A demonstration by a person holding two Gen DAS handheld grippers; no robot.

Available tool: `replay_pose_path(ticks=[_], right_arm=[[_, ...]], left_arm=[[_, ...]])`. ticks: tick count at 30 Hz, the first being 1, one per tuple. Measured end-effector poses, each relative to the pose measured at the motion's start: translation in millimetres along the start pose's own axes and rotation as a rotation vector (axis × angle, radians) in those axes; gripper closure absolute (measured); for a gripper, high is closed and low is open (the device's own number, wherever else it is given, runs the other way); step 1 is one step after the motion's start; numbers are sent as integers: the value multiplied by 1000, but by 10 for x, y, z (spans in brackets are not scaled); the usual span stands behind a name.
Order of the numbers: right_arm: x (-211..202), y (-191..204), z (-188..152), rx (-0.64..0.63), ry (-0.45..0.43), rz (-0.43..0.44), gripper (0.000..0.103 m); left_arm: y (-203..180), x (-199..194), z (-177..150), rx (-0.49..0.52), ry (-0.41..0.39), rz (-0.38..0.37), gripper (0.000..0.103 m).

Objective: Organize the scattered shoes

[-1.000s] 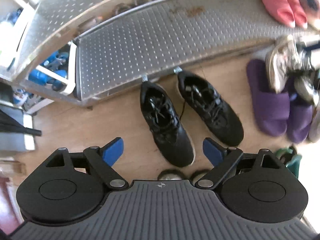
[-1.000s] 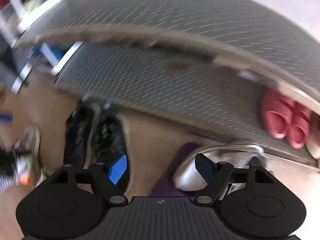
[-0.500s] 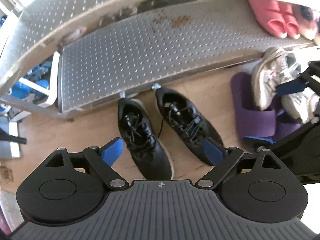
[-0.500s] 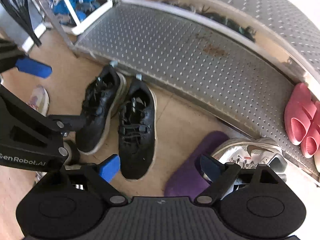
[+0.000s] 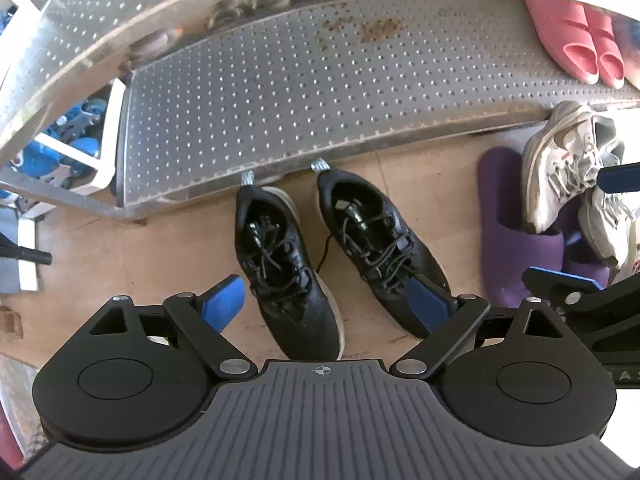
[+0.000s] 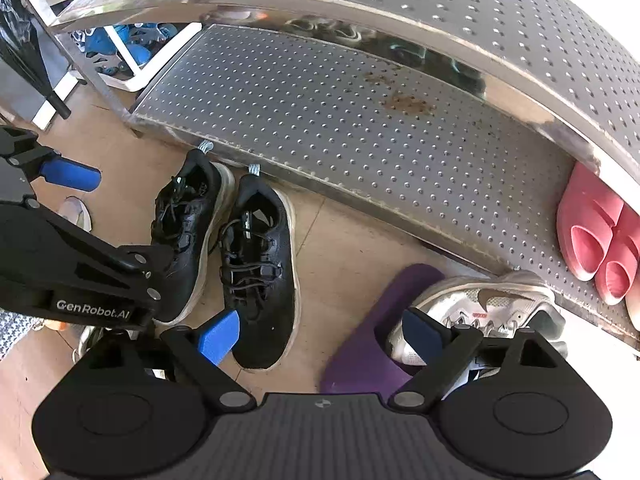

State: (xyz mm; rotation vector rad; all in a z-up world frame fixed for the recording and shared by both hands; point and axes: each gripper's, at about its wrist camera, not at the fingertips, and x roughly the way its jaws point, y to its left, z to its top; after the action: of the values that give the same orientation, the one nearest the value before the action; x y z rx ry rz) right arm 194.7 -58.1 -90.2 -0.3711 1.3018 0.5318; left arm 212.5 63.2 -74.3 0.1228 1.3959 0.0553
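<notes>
A perforated metal rack (image 5: 328,92) is standing on the wooden floor (image 5: 168,256), pink slippers (image 6: 596,236) sitting on its lower shelf. Black sneakers (image 5: 284,268) are lying paired against its base; grey sneakers (image 5: 560,176) are overlapping purple slippers (image 5: 508,236). The left gripper (image 5: 326,304) is hovering, fingers spread, gripping nothing. The right gripper (image 6: 316,334) fingers are opening, nothing pinched.
</notes>
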Motion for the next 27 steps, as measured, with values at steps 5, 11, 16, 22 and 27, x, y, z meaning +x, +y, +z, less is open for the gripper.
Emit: replay_pose_path(ticks=[5,11,16,22,27], right_arm=[[39,-60,-46,9,17,-17,14],[33,-70,-35,9,12,-23,14],[53,-40,-28,-5,16,-15,14],[177,-55,-39,5,-31,52,18],[616,-26,-8,30,41,184,38]], left_arm=[[12,30,-12,-2,7,17,10],[0,36,-17,0,10,18,10],[16,36,-16,-4,9,29,10],[190,29,17,-31,-4,96,10],[351,-26,30,-52,-23,120,10]])
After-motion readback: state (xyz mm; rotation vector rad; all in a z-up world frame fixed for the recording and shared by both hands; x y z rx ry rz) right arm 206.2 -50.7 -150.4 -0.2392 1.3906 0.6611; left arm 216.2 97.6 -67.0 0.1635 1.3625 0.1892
